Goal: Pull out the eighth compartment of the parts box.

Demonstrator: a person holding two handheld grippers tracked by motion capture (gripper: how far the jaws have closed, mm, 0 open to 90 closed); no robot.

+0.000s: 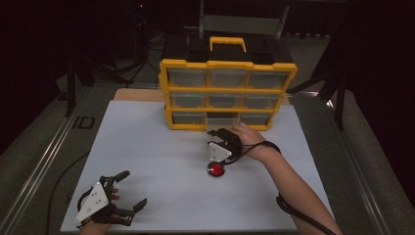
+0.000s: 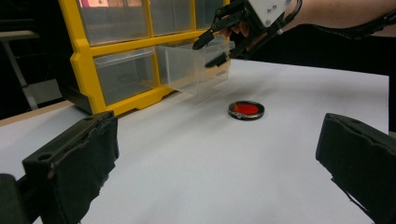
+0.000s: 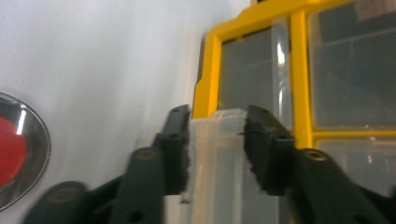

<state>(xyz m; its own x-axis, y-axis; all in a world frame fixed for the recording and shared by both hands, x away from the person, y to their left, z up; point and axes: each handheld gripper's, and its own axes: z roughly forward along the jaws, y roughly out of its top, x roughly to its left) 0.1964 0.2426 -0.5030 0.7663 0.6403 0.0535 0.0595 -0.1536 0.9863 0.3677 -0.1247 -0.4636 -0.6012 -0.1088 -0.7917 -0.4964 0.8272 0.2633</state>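
The right gripper (image 1: pixel 219 135) straddles the front of the clear drawer (image 2: pixel 196 65), pulled out of the yellow organizer (image 1: pixel 227 93) (bottom row, middle), jaws slightly apart around its lip, while the left gripper (image 1: pixel 131 192) waits, jaws wide apart, at the surface's (image 1: pixel 147 147) near edge.

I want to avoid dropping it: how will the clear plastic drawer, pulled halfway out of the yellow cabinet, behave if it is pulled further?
The drawer looks thin, stiff and probably light. Its smooth walls may slip between the right gripper pads. Sticking far out, it could tip down.
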